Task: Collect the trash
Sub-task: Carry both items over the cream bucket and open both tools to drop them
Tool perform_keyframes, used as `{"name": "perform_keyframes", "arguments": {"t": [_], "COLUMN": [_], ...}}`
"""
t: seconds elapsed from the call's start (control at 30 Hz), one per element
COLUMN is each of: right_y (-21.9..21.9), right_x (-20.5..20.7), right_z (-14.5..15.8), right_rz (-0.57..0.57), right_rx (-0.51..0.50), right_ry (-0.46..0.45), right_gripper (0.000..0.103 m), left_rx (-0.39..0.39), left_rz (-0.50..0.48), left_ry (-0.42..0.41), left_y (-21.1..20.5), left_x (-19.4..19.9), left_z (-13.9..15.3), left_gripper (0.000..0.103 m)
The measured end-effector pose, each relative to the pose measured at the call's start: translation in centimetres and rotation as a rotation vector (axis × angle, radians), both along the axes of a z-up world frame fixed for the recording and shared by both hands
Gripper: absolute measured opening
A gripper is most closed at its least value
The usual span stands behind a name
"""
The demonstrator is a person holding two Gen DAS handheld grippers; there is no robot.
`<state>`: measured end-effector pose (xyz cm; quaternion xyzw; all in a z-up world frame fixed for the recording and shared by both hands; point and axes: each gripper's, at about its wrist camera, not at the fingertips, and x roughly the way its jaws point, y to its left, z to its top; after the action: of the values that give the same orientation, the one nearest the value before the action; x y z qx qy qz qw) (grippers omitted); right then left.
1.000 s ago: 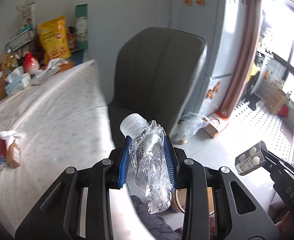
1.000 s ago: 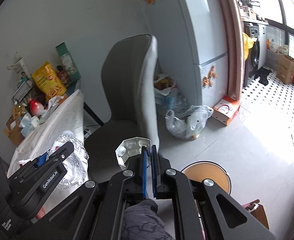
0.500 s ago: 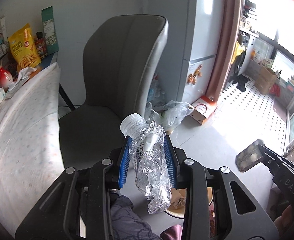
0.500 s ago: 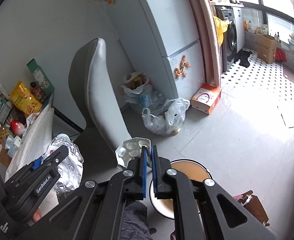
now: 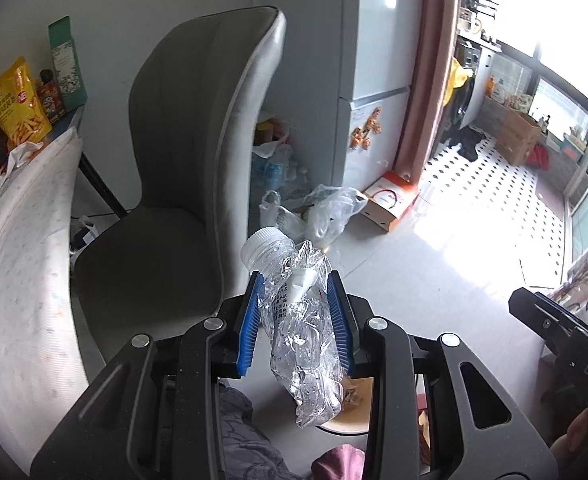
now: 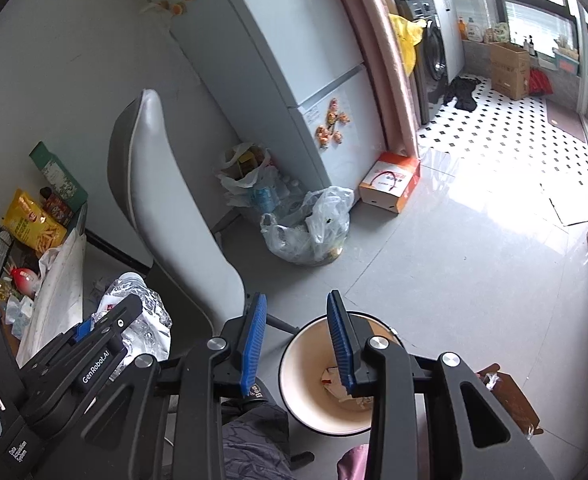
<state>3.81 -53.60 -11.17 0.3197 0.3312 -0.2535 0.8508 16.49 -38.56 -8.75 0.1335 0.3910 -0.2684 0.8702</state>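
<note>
Left gripper [image 5: 296,322] — you are clamping the crushed bottle [image 5: 300,320] between its blue pads, beside the grey chair [image 5: 189,184]; your right gripper [image 6: 298,340] is opening, empty, over the bin [image 6: 294,376]

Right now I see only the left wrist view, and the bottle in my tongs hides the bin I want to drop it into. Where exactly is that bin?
Observer: The right wrist view shows the round bin on the floor just below the right tongs, beside the grey chair.
Operator: Are those tongs carrying anything?
Observer: No. Their jaws are opening, with nothing between the blue pads.
Operator: Is there room in the bin?
Observer: Yes. Only a few scraps lie at its bottom.
</note>
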Motion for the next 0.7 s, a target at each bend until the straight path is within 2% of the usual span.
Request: {"name": "perform_keyframes", "arguments": {"t": [0.2, 0.37, 0.43, 0.5, 0.7], "right_y": [-1.7, -3.1, -3.4, -3.6, -3.7], "right_x": [-2.9, -4.5, -5.1, -5.5, -5.7], "right_z": [0.2, 0.5, 0.6, 0.7, 0.8], "right_rz": [-0.075, -0.114, -0.128, -0.135, -0.131], "right_rx": [-0.017, -0.029, -0.032, -0.03, -0.025], "right_ry": [0.009, 0.006, 0.0, -0.005, -0.018], "right_gripper": [0.036, 0.036, 0.036, 0.036, 0.038], "left_rx": [-0.006, -0.033, -0.043, -0.063, -0.048], "left_rz": [-0.068, -0.121, -0.138, -0.152, -0.135], "left_ry": [0.027, 0.092, 0.101, 0.105, 0.078], "left_y": [-2.5, -4.0, -4.3, -4.4, -3.8], "left_x": [-1.7, -2.6, -3.0, -3.4, -3.5], "left_z": [-0.5, -0.7, -0.7, -0.7, -0.1], "left_gripper": [0.033, 0.035, 0.06, 0.068, 0.078]}}
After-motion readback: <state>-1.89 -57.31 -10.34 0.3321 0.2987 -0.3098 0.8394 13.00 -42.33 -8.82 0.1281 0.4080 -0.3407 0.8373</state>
